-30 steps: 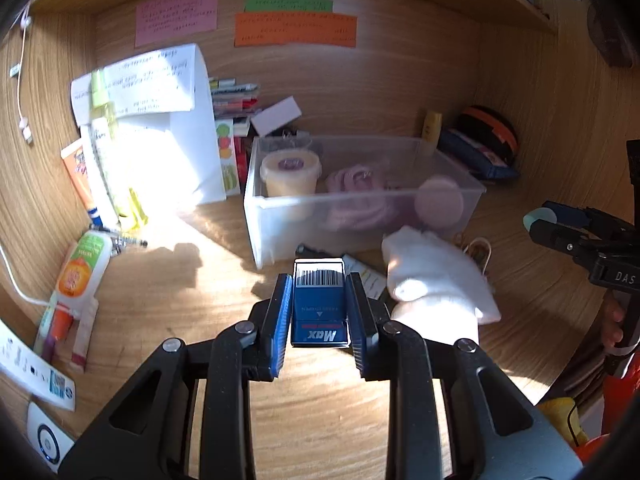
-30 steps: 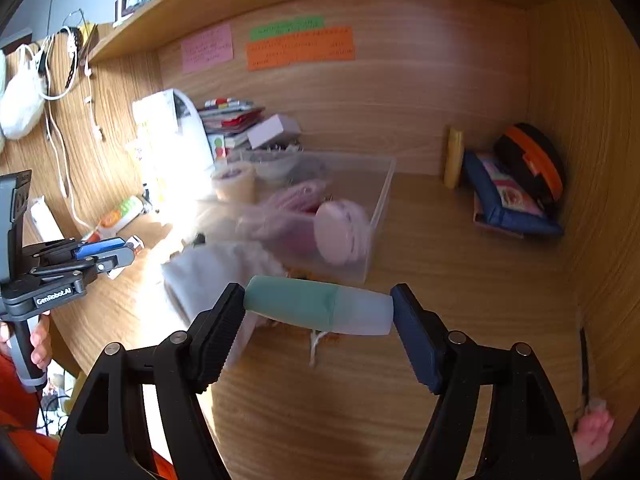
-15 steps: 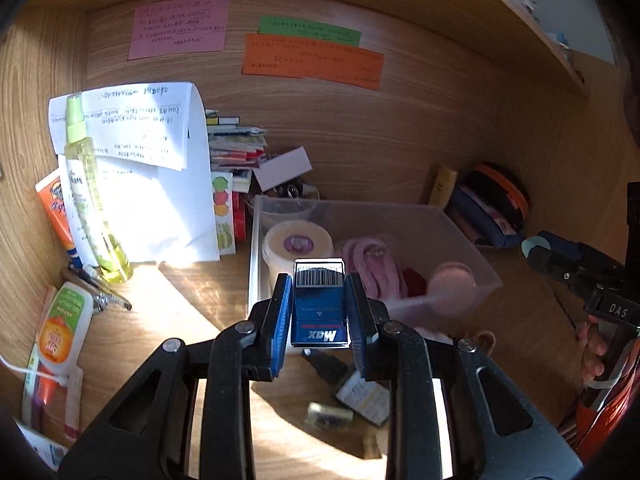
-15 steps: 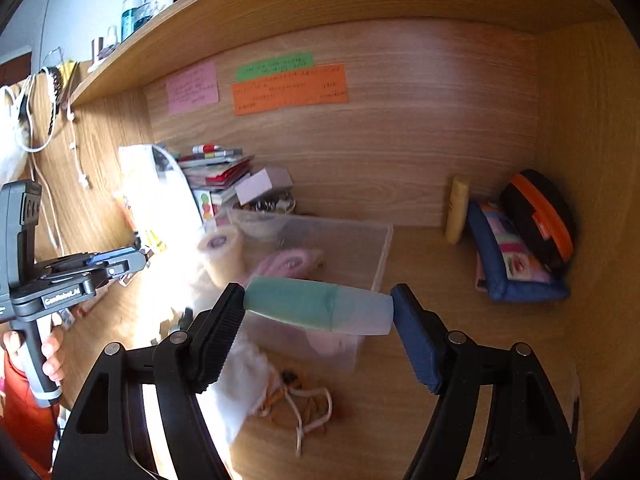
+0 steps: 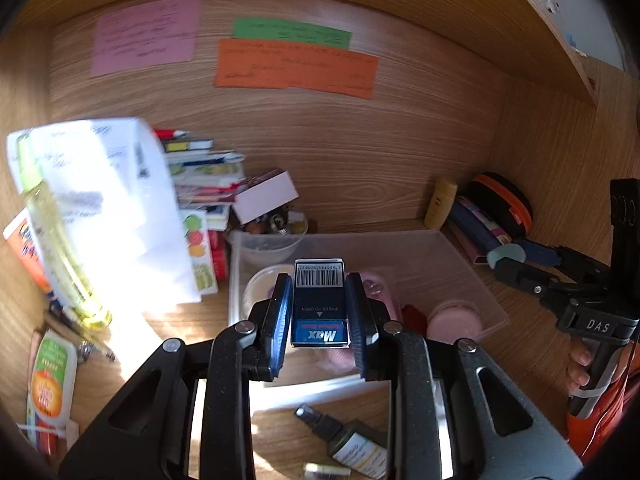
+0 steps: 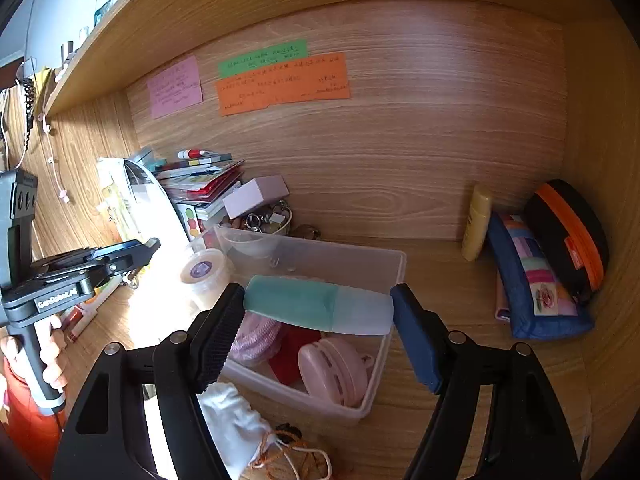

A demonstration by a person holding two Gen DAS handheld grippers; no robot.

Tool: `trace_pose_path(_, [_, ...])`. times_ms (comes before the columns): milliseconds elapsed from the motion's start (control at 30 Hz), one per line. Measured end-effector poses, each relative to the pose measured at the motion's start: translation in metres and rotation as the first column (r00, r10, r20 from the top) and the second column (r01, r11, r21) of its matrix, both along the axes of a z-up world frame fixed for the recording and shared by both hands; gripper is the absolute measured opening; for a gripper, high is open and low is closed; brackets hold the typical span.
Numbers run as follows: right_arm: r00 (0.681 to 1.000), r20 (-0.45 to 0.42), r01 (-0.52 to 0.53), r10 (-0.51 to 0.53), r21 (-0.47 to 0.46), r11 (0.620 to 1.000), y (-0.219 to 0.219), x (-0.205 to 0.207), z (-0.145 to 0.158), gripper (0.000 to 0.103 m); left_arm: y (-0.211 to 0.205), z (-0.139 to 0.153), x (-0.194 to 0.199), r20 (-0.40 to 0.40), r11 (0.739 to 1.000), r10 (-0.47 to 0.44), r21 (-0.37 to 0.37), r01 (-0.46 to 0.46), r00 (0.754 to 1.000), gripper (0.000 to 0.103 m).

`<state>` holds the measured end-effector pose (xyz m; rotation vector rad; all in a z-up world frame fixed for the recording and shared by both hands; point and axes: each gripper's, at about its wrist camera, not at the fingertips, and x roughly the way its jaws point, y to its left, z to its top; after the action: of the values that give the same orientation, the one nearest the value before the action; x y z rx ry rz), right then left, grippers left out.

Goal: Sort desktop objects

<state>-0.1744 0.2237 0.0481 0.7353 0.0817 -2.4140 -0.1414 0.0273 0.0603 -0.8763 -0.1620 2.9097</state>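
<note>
The clear plastic storage bin (image 5: 472, 264) holds a cream tape roll (image 5: 260, 284) and pink round case (image 5: 454, 318); above it the left gripper (image 5: 320, 312) clamps a dark-blue barcoded staple box (image 5: 319, 304). Right wrist view: right gripper (image 6: 318, 316) grips a teal, frosted-capped tube (image 6: 316, 310) endwise over the bin (image 6: 360, 258).

The left gripper (image 5: 319, 312) has its jaws clamped on a blue staple box (image 5: 319, 304), above the clear bin (image 5: 472, 280); the right gripper (image 5: 508, 258) sits at three o'clock.
</note>
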Motion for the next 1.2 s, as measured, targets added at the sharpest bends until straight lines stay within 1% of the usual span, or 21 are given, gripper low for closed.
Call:
trace_pose_path(167, [1.0, -0.013, -0.007, 0.008, 0.037, 0.999, -0.012, -0.012, 0.004, 0.071, 0.016, 0.005, -0.018, 0.0, 0.999, -0.029, -0.037, 0.029, 1.0, 0.026])
trace_pose_path(367, [1.0, 0.003, -0.017, 0.017, 0.078, 0.997, -0.026, -0.032, 0.003, 0.071, 0.028, 0.003, -0.048, 0.045, 0.997, -0.057, -0.047, 0.059, 0.997, 0.026])
trace_pose_path(433, [0.999, 0.019, -0.031, 0.029, 0.107, 0.994, -0.03, -0.038, -0.004, 0.071, 0.029, 0.0, -0.056, 0.068, 0.996, -0.079, -0.025, 0.081, 0.994, 0.026])
trace_pose_path(533, [0.999, 0.042, -0.024, 0.018, 0.153, 0.988, -0.033, -0.047, -0.017, 0.071, 0.029, -0.007, -0.068, 0.109, 0.992, -0.124, 0.028, 0.122, 0.986, 0.026])
trace_pose_path(600, [0.997, 0.07, -0.022, 0.011, 0.155, 0.988, -0.031, -0.054, -0.024, 0.071, 0.032, -0.013, -0.075, 0.139, 0.989, -0.143, 0.051, 0.137, 0.98, 0.026])
trace_pose_path(700, [0.995, 0.097, -0.019, 0.005, 0.149, 0.989, -0.029, -0.062, -0.031, 0.071, 0.036, -0.021, -0.082, 0.159, 0.991, -0.132, 0.039, 0.128, 0.978, 0.026])
trace_pose_path(833, [0.992, 0.124, -0.031, 0.014, 0.132, 0.991, -0.029, -0.064, -0.039, 0.071, 0.042, -0.031, -0.085, 0.176, 0.989, -0.144, 0.04, 0.139, 0.974, 0.026])
trace_pose_path(900, [0.994, 0.109, -0.035, 0.019, 0.147, 0.989, -0.032, -0.062, -0.041, 0.071, 0.045, -0.036, -0.087, 0.189, 0.989, -0.151, 0.035, 0.147, 0.97, 0.026])
trace_pose_path(1033, [0.992, 0.121, -0.059, 0.04, 0.156, 0.986, -0.038, -0.061, -0.046, 0.071, 0.044, -0.042, -0.089, 0.207, 0.985, -0.171, 0.056, 0.163, 0.963, 0.026])
trace_pose_path(1100, [0.992, 0.115, -0.065, 0.046, 0.173, 0.983, -0.041, -0.06, -0.049, 0.071, 0.044, -0.044, -0.09, 0.214, 0.986, -0.165, 0.049, 0.159, 0.963, 0.026])
trace_pose_path(1200, [0.989, 0.132, -0.087, 0.065, 0.175, 0.981, -0.044, -0.059, -0.052, 0.071, 0.045, -0.048, -0.092, 0.231, 0.986, -0.164, 0.039, 0.16, 0.959, 0.026])
